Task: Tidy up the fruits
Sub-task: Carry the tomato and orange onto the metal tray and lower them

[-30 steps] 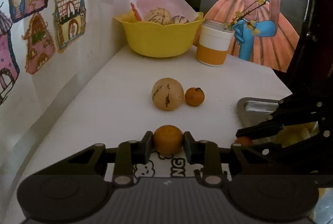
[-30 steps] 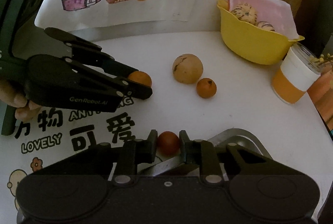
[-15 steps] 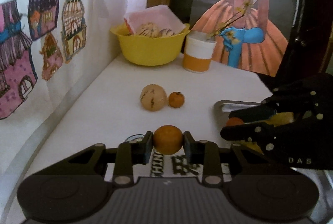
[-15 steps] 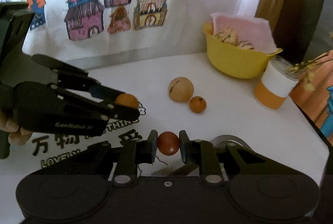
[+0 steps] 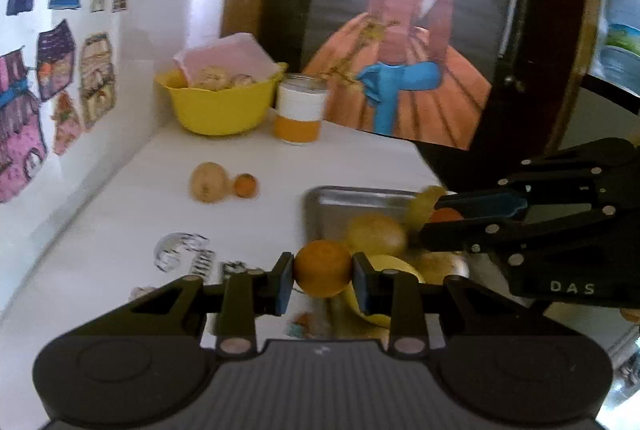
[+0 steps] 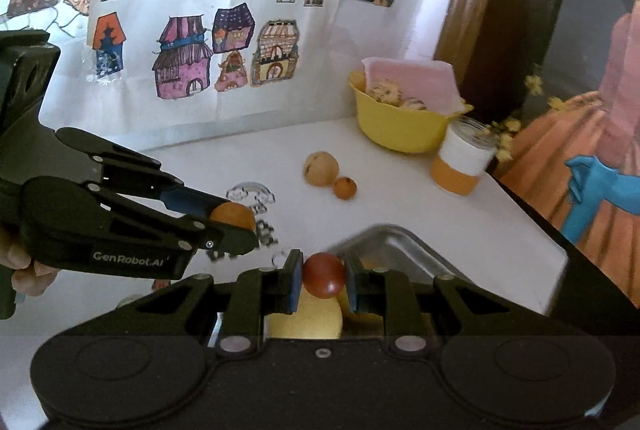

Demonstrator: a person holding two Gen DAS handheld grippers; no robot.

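Bowl [image 5: 218, 110] at table back w/ cup [image 5: 299, 110] just right, tray [image 5: 360, 195] nearer, prob. holding fruit

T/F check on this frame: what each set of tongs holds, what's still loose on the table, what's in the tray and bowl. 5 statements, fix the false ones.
1. The left tongs grip an orange fruit. True.
2. The right tongs are open and carry nothing. False: they are shut on a small red fruit.
3. A tan round fruit and a small orange fruit sit side by side on the white table. True.
4. The metal tray holds no fruit. False: yellowish fruits lie in it.
5. The yellow bowl lies overturned. False: it stands upright with things inside.
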